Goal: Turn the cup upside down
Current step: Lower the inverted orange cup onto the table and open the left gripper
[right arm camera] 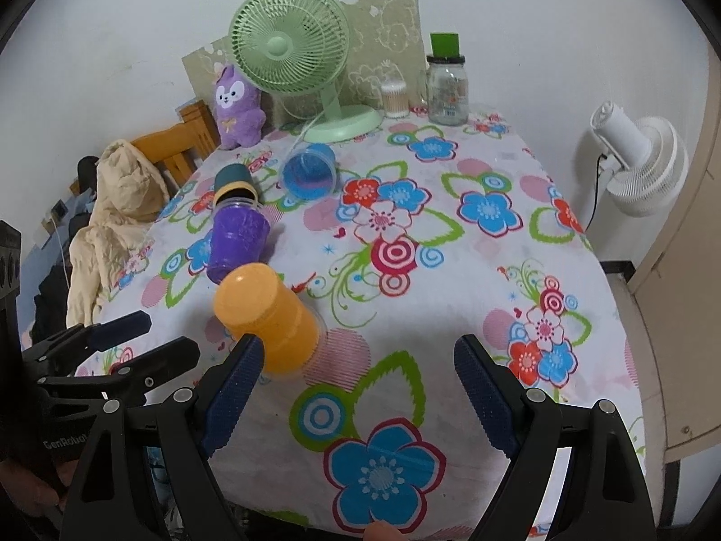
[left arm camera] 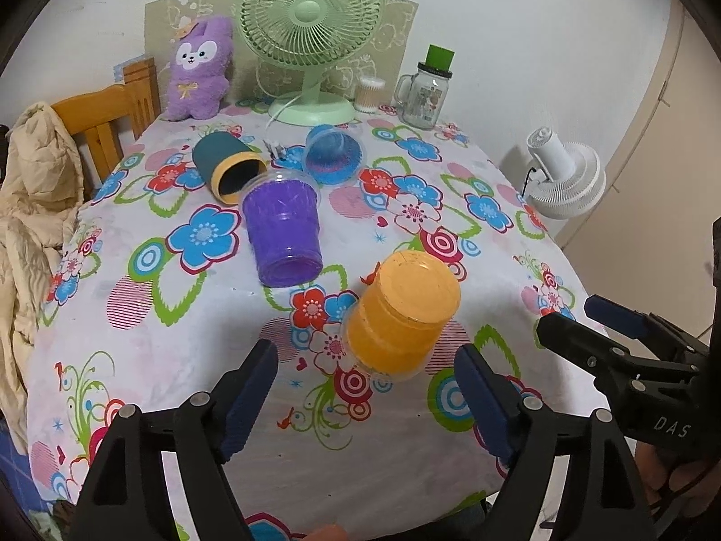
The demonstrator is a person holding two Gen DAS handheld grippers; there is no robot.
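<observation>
- The left tongs (left arm camera: 365,399) hang released above the near edge of the worktop (left arm camera: 450,234), jaws spread wide and holding nothing.
- The right tongs (right arm camera: 358,387) are likewise spread apart and empty, beside the left pair.
- Just ahead of both, the orange cup (left arm camera: 401,311) stands upside down on the flowered cloth, its flat base on top and its clear rim against the cloth; its ribbed wall looks tilted in the fisheye view.
- Farther back, a purple cup (left arm camera: 284,232), a dark green cup (left arm camera: 227,167) and a blue cup (left arm camera: 333,155) lie on their sides.
- A green fan (left arm camera: 311,22) stands at the far edge.
</observation>
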